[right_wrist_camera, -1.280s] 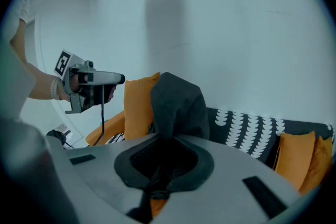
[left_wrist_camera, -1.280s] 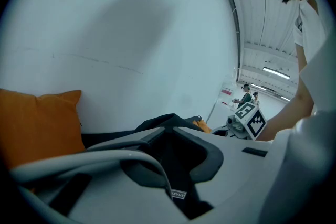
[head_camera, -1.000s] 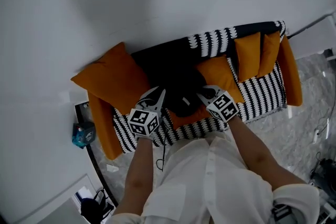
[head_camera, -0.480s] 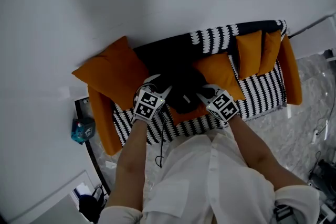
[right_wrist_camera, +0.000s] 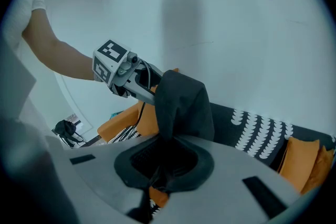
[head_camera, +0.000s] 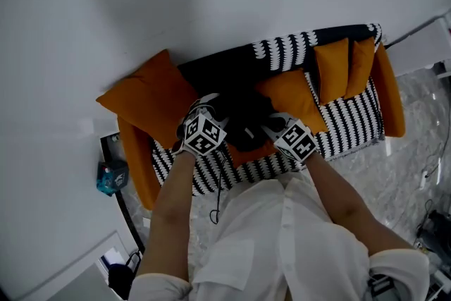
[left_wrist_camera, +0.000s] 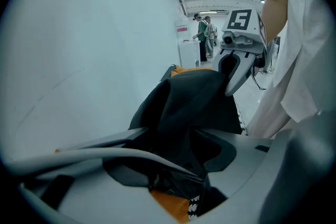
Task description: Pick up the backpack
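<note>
A black backpack [head_camera: 243, 116] lies on the seat of an orange sofa [head_camera: 391, 102] with a black-and-white throw. My left gripper [head_camera: 211, 108] is at its left side; the jaws are opening and stand wide, with black backpack fabric [left_wrist_camera: 194, 102] between them, the pads not pressing on it. My right gripper [head_camera: 272, 125] is at the pack's right side, shut on a fold of the black fabric [right_wrist_camera: 181, 99] that rises from its jaws [right_wrist_camera: 163, 165]. Each gripper shows in the other's view: the right gripper [left_wrist_camera: 239, 60] and the left gripper [right_wrist_camera: 131, 78].
Large orange cushions [head_camera: 151, 99] [head_camera: 292, 99] flank the backpack, and two smaller ones [head_camera: 345, 70] stand at the sofa's right end. A blue object [head_camera: 110, 176] and a dark bag [head_camera: 123, 278] sit on the floor at the left. A white wall is behind the sofa.
My left gripper has rolled over, moved in toward the backpack's left side and spread its jaws. The right gripper has kept its place and its grip.
</note>
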A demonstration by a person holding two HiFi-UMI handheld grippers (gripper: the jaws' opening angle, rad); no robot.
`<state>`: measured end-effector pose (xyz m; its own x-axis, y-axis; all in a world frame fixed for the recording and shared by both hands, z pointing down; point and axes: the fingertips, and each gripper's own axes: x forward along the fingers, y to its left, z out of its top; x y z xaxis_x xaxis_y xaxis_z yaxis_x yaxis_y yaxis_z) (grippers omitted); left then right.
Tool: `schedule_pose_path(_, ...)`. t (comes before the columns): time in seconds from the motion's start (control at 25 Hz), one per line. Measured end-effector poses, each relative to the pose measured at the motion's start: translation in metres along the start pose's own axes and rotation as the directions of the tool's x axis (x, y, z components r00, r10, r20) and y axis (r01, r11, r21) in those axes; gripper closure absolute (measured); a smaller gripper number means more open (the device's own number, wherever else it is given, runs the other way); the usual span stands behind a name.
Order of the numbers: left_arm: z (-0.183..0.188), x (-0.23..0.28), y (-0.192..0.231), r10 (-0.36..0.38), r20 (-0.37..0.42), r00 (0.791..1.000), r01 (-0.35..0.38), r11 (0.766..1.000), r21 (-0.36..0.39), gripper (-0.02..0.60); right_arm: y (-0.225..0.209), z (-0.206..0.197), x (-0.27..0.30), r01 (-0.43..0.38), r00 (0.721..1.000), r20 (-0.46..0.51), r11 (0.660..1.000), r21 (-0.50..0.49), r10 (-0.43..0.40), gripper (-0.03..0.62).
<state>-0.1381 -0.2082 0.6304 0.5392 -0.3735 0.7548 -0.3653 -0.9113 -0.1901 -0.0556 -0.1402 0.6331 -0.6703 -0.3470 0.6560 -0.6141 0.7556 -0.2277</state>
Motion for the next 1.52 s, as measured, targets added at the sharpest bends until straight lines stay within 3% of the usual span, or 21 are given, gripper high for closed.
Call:
schedule_pose_path(0.48, 0.003, 0.018, 0.001, 0.001, -0.014, 1.0, 0.0, 0.996, 0.085, 0.341, 0.0, 0.002, 0.001, -0.003, 1.0, -0.019, 1.0, -0.004, 0.003, 0.563)
schedule_pose_path(0.64, 0.006, 0.022, 0.001, 0.011, -0.016, 1.0, -0.01, 0.998, 0.069, 0.379, -0.004, 0.003, 0.0, 0.011, 1.0, -0.023, 1.0, 0.017, -0.011, 0.563)
schedule_pose_path(0.8, 0.007, 0.025, -0.005, 0.003, -0.011, 1.0, -0.003, 1.0, -0.014, 0.481, -0.012, 0.003, -0.001, 0.033, 0.999, -0.01, 0.998, 0.059, -0.032, 0.563)
schedule_pose_path(1.04, 0.006, 0.018, -0.012, 0.015, -0.009, 1.0, -0.016, 0.99, -0.142, 0.52, -0.021, 0.002, -0.003, 0.062, 0.998, 0.011, 0.983, 0.17, -0.065, 0.563)
schedule_pose_path(1.32, 0.006, 0.003, -0.011, 0.017, 0.009, 1.0, -0.013, 0.934, -0.356, 0.523, -0.024, 0.011, -0.004, 0.052, 0.996, 0.058, 0.962, 0.268, -0.07, 0.563)
schedule_pose_path(1.52, 0.009, -0.012, -0.006, 0.042, 0.037, 0.998, -0.022, 0.908, -0.418, 0.529, -0.021, 0.025, -0.008, 0.025, 0.995, 0.089, 0.963, 0.27, -0.05, 0.565)
